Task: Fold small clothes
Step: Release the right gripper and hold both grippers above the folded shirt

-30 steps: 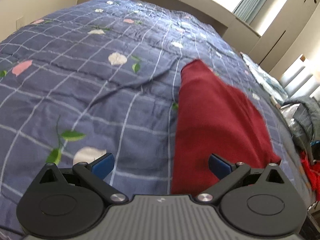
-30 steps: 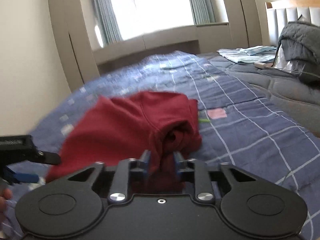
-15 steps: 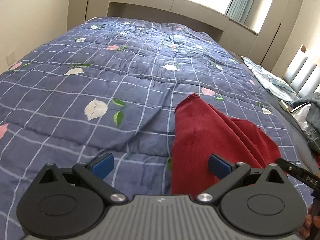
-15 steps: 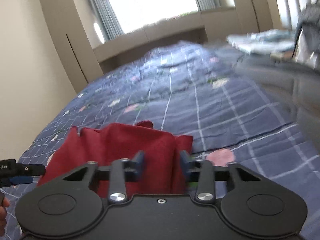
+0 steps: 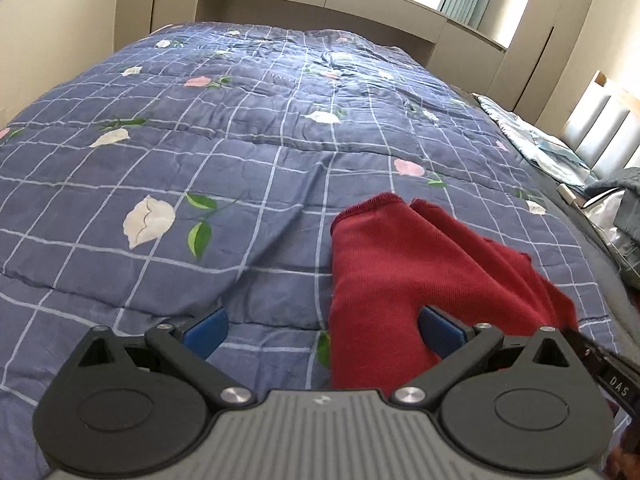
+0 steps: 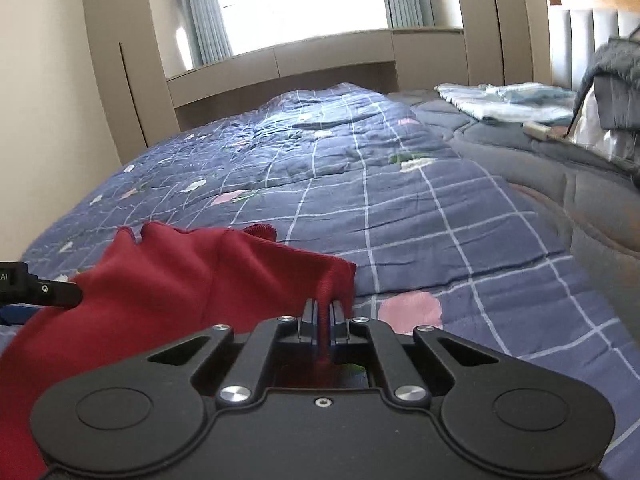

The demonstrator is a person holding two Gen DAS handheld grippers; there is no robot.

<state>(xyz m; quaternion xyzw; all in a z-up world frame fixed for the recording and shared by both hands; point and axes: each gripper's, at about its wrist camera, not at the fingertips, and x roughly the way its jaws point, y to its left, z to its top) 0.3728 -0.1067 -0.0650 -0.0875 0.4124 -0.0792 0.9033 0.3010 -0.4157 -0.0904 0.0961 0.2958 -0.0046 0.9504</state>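
Note:
A dark red garment [image 5: 400,264] lies bunched on the bed, one hemmed opening pointing away from me. My left gripper [image 5: 322,328] is open, its blue pads [image 5: 208,326] wide apart; the garment's left edge lies between them, not pinched. My right gripper [image 6: 323,312] has its jaws closing tight on a fold at the right corner of the garment [image 6: 200,280], pads pressing the cloth. The left gripper's black finger [image 6: 40,292] shows at the far left of the right wrist view. The right one's finger [image 5: 600,364] shows low right in the left wrist view.
A blue checked quilt [image 5: 200,160] with flowers covers the bed. Light blue folded clothes [image 6: 508,100] and a grey heap [image 6: 616,80] sit at the right by the padded headboard. Beige cabinets and a bright window stand beyond the bed.
The right jaws went from apart around the red cloth to pinched on it. Both grippers slid across the bed, and the garment now lies more bunched in front of them.

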